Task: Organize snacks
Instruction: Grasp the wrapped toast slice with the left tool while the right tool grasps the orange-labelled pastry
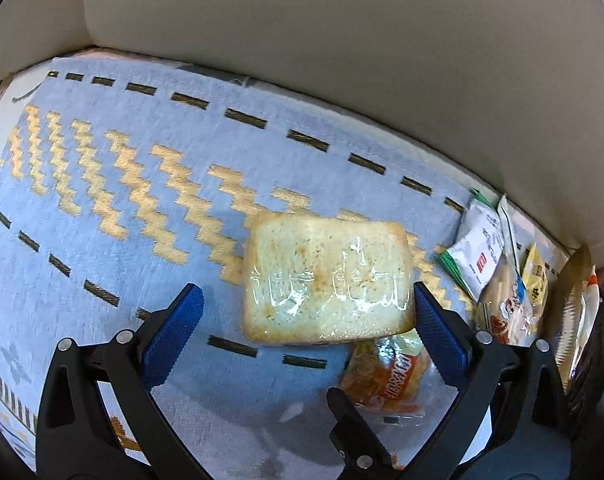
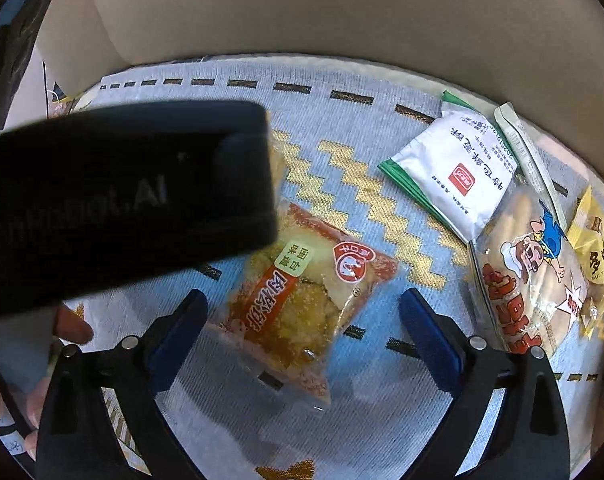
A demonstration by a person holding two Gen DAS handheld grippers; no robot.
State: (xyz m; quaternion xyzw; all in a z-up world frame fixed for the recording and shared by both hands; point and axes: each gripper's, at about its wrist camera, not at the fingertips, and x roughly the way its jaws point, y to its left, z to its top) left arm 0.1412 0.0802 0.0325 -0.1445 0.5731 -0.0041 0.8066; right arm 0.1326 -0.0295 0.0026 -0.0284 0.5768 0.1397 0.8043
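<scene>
The left gripper (image 1: 308, 312) appears at the bottom of the left wrist view with its blue-padded fingers (image 1: 173, 338) spread wide; the clear-wrapped sandwich (image 1: 328, 276) lies between the fingertips, close against the right-hand pad, on the light blue woven cloth (image 1: 101, 200) with its gold zigzag pattern; whether the pad touches the wrap cannot be told. Just below the sandwich, partly tucked under its lower edge, lies the orange snack packet (image 1: 386, 376).

The right gripper (image 2: 302, 316) occupies the bottom of the right wrist view, fingers (image 2: 430, 340) likewise set wide and gripping nothing; the orange snack packet sits between them at frame centre, tilted, resting on the cloth and apart from both pads. A dark, blurred gripper body (image 2: 121, 196) crosses the left half of the frame and covers the packet's upper left corner; the person's fingertips (image 2: 73, 326) show at lower left.

At the right of the frame, a white and green sachet (image 2: 454, 176) lies upper right; below it a clear cartoon-printed biscuit bag (image 2: 530, 276) overlaps its lower corner; a yellow packet (image 2: 594, 240) lies at the far right edge. A beige cushioned surface (image 2: 342, 12) fills the top of both views.
</scene>
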